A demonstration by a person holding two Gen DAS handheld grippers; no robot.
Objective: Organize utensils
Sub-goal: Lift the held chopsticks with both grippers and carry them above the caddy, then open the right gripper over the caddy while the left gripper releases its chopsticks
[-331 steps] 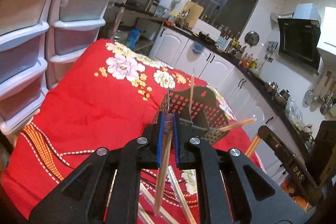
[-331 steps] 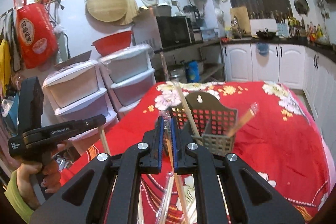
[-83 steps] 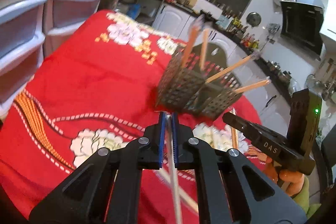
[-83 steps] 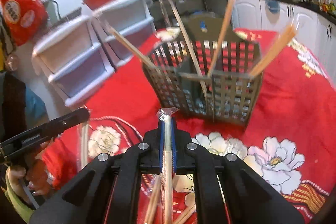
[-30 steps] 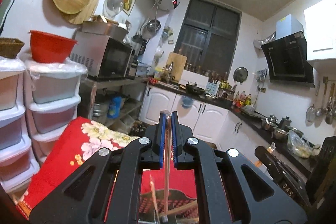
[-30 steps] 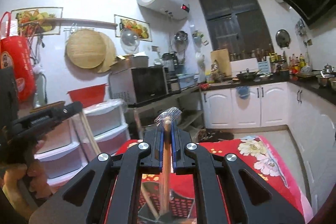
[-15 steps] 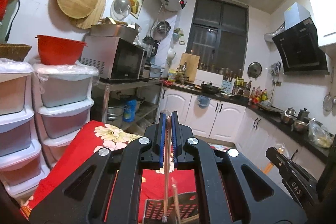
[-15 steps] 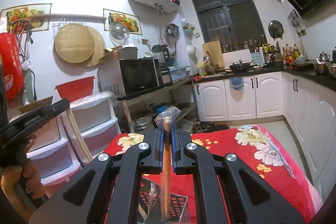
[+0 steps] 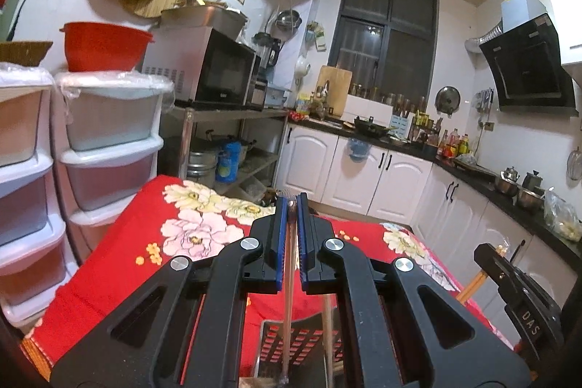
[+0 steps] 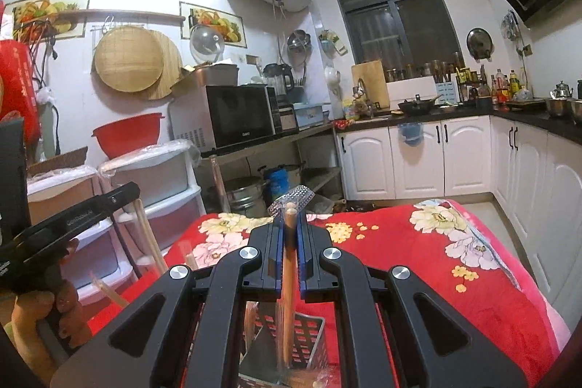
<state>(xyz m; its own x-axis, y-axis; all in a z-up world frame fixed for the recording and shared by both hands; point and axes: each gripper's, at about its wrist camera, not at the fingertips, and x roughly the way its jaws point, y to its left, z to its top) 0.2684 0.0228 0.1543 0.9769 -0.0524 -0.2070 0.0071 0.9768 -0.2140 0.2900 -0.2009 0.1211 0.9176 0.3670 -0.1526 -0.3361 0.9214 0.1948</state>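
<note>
- Chopsticks are what we hold in both grippers, above the slotted utensil caddy (image 9: pixel 291 344) on the red floral tablecloth (image 9: pixel 120 264).
- Our left gripper (image 9: pixel 290 206) is closed down to a thin gap on a clear-wrapped chopstick (image 9: pixel 287 297); its lower end hangs down to the caddy's top edge, but we cannot tell whether it is inside.
- Our right gripper (image 10: pixel 290 210) is clamped on a wooden chopstick (image 10: pixel 288 297) in a clear wrapper, with the wrapper's crimped end poking out above the fingertips.
- That wooden chopstick points down into the caddy (image 10: pixel 309 344), near its front wall.
- Inside the caddy we see at least one more stick (image 9: pixel 327 330), leaning just right of the left gripper's chopstick.
- Compared with half a second ago, both views have tipped a little further down toward the caddy, so more of the tablecloth shows.
- Compared with about three seconds ago, both chopsticks are up off the tablecloth and over the caddy.
</note>
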